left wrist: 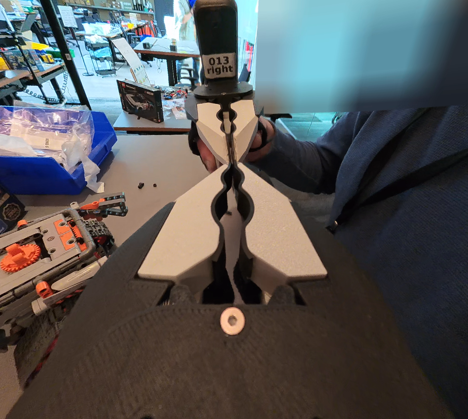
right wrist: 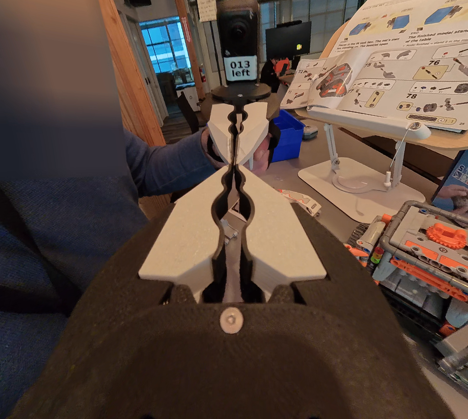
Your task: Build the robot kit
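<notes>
My two grippers point at each other, tip to tip, above the grey table (left wrist: 152, 153). In the left wrist view my left gripper (left wrist: 231, 166) is shut, its pads pressed together. The right gripper (left wrist: 231, 157) faces it just beyond, also shut, in a person's hand. The right wrist view shows the same meeting from the other side: my right gripper (right wrist: 233, 166) is shut and the left gripper (right wrist: 234, 159) closes right in front of it. I make out no object between either pair of pads.
A grey and orange brick model (left wrist: 50, 237) sits at the lower left, also at the right in the right wrist view (right wrist: 417, 247). A blue bin (left wrist: 50, 173) holds plastic bags. Two small black pieces (left wrist: 141, 185) lie on the table. An open instruction booklet (right wrist: 379, 82) stands on a white stand.
</notes>
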Motion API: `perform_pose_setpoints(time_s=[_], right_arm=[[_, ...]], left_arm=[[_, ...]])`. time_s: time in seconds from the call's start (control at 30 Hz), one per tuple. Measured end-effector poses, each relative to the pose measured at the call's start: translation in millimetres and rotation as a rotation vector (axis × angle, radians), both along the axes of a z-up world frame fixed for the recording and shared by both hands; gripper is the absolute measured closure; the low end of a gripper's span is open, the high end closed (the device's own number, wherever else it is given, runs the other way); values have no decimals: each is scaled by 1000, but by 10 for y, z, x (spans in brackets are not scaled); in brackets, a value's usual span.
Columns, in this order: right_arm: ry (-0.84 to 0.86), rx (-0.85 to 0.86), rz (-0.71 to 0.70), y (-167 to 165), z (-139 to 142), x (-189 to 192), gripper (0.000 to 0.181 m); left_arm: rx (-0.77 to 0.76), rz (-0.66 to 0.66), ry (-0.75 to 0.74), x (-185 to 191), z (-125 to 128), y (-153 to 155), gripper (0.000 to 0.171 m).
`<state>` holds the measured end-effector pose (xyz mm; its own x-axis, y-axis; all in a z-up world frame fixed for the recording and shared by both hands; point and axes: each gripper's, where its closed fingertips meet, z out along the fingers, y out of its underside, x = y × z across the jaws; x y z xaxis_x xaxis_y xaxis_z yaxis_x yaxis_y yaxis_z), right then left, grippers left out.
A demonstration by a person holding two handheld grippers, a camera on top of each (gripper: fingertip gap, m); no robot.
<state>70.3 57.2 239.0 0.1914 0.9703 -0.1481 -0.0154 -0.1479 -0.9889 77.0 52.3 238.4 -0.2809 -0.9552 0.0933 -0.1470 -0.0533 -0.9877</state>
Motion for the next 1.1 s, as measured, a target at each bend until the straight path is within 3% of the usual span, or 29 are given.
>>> perform_pose_setpoints(time_s=[0.13,0.33,0.53,0.9,1.1], right_arm=[[110,-28,-11,21,93,38,158],[223,-54,-20,37,132,58,158],[265,-59,1,19,173,-29,171],[309,-48,21,-14,238,-27,181],[240,12,-79,38,230,22,181]], left_arm=[[-122,-10,-109,-10,132,46,171],[-258,-49,-209,-45,227,51,171],[-324,-81,-254,-32,257,28,171],[-361,-101,-283,-39,279,8,171],[-254,-11,-271,3,268,54,171]])
